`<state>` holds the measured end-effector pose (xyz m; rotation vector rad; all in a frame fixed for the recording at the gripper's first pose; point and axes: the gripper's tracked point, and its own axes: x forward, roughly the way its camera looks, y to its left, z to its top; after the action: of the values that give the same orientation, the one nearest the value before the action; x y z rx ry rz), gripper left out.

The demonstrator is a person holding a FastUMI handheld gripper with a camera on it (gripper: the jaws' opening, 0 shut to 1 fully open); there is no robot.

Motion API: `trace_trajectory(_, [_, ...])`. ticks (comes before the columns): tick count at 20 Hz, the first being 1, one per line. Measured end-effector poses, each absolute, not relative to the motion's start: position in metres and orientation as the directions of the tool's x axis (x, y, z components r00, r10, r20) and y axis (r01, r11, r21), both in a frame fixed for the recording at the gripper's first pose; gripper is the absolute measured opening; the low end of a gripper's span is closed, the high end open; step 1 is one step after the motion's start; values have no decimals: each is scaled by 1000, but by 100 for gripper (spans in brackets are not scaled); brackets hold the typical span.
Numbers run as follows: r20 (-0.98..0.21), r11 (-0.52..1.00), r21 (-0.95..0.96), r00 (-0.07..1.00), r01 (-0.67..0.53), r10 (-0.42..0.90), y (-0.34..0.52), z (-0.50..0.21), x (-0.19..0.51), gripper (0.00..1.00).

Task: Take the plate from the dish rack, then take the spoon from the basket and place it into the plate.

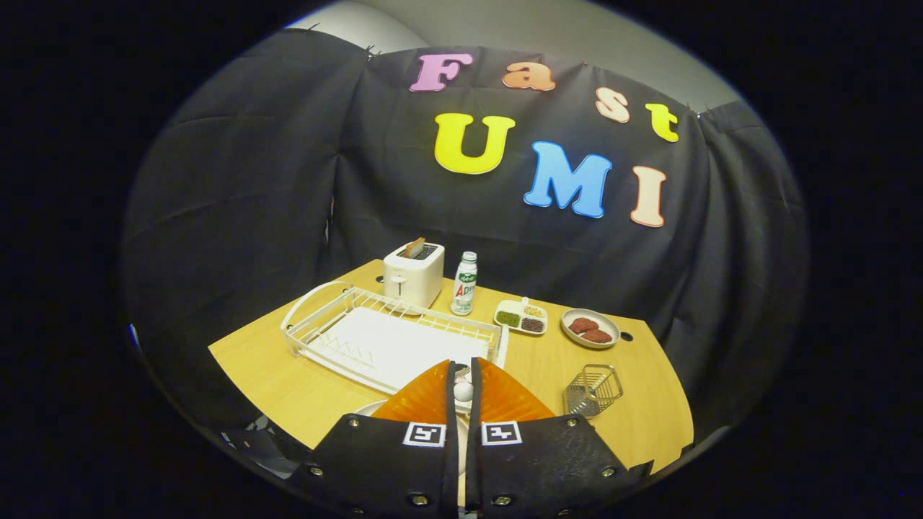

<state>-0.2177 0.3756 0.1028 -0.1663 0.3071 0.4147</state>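
We see our gripper (462, 386) with its two orange fingers (425, 400) drawn almost together, only a thin slit left between them, and in that slit sits a small white rounded piece that we take to be the spoon (463, 391), most likely its handle end; it looks pinched from both sides, though the contact itself is too small to confirm. Just under the fingers, a pale curved rim peeks out on the left side, which we read as the plate (369, 409), lying on the wooden table (288, 389) directly below us rather than ahead. The dish rack (389, 339) lies just beyond the fingertips and looks empty of crockery, and the wire basket (593, 390) stands off to the right of the fingers, apart from them. We judge that the coming move is mostly downward: the spoon hangs over or close above the plate, so lowering and releasing matter more than any reach forward. The spoon's long axis is hidden between the fingers.
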Motion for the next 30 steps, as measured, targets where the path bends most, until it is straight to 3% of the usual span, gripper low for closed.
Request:
trace_trajectory(7, [-404,856,-63,798,-513,448,400,58,-250,4])
trace_trajectory(22, [-473,855,-39,763,-517,439,399,5,-244,4])
trace_trajectory(30, [-504,854,-29,745,-520,437,395,-13,-239,15])
